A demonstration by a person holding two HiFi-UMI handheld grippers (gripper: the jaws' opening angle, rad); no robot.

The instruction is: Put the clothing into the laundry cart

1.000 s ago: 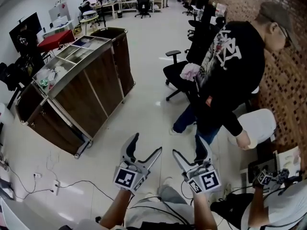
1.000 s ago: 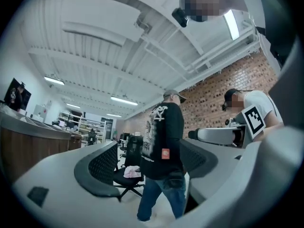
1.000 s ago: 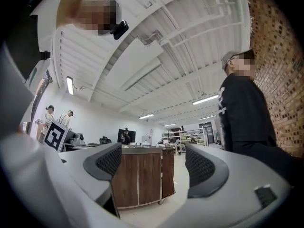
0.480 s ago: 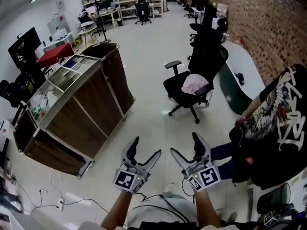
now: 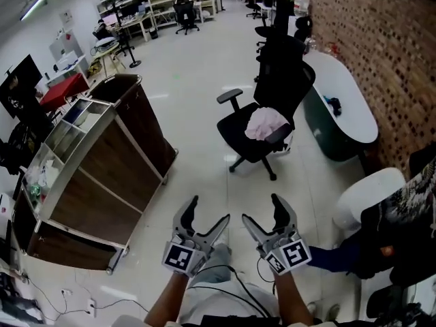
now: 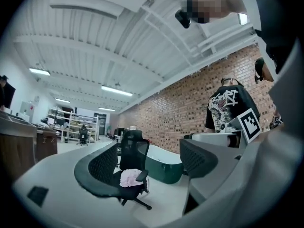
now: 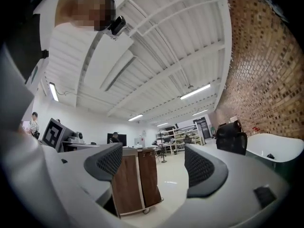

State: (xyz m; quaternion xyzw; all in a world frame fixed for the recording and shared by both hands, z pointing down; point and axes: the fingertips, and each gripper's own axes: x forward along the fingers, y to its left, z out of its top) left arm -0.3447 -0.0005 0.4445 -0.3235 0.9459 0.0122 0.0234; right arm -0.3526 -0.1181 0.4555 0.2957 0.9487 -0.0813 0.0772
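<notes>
Head view: you held the left gripper [image 5: 208, 210] and right gripper [image 5: 261, 208] side by side, jaws spread, both empty. Pink clothing [image 5: 266, 123] lay on the black chair [image 5: 283, 67], well apart from the laundry cart [image 5: 102, 176].
Left gripper view: jaws apart, nothing held; clothing [image 6: 130, 177] framed between them, far off.
Right gripper view: jaws partly apart, empty; cart [image 7: 137, 179] beyond.
</notes>
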